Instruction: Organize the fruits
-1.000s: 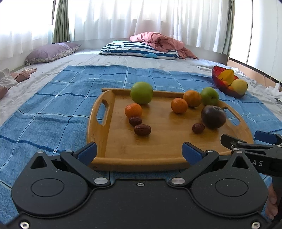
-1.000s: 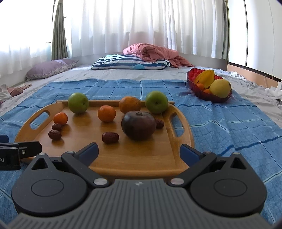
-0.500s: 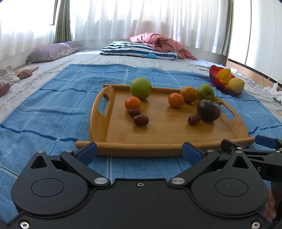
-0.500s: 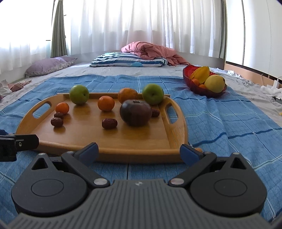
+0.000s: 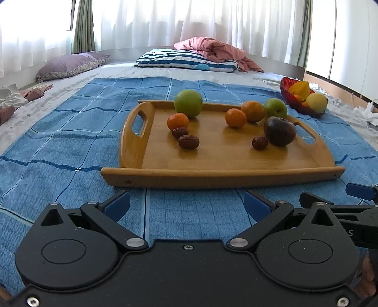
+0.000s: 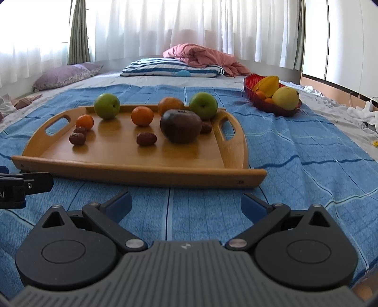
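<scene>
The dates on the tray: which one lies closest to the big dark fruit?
The single date just left of the dark fruit, nearly touching it. The other two dates sit together by the left mandarin.

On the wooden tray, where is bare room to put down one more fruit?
The front strip of the wooden tray is bare, from its near rail up to the dates. The middle, between the left orange and centre orange, is also free. The back right is crowded around the dark fruit.

Purple pillow (image 5: 70,65), striped pillow (image 5: 184,60), pink quilt (image 5: 212,50), white curtains (image 5: 189,21), blue blanket (image 5: 70,132)
</scene>
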Tool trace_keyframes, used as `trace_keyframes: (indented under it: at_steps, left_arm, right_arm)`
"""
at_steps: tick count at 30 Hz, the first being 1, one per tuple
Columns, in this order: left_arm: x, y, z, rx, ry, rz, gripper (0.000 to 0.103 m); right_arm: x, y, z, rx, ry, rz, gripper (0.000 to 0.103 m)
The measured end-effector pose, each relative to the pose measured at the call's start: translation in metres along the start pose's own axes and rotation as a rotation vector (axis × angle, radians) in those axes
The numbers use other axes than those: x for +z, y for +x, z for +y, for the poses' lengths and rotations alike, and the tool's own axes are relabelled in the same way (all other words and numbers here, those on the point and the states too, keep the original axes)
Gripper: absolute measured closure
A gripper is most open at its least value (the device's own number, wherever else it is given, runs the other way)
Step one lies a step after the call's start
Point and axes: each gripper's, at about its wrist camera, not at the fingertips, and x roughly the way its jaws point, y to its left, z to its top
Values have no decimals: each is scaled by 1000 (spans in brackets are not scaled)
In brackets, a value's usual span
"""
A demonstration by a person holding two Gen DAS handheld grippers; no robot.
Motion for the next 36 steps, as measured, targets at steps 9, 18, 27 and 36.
trace_keyframes:
  at_steps: [9,18,27,36]
  left_arm:
    - [-8,8,1,19,-1,23,0]
    - [-14,16,2,32,-11,44,0]
    - [-18,21,0,40,0,43,0]
    - [-19,22,0,45,5,34,0]
  right_arm:
    - [-8,5,-1,-2,2,30,0]
    - [-10,11,-3,10,13,47,0]
    - [-13,13,-1,3,-1,34,0]
    - [-14,13,0,3,-8,28,0]
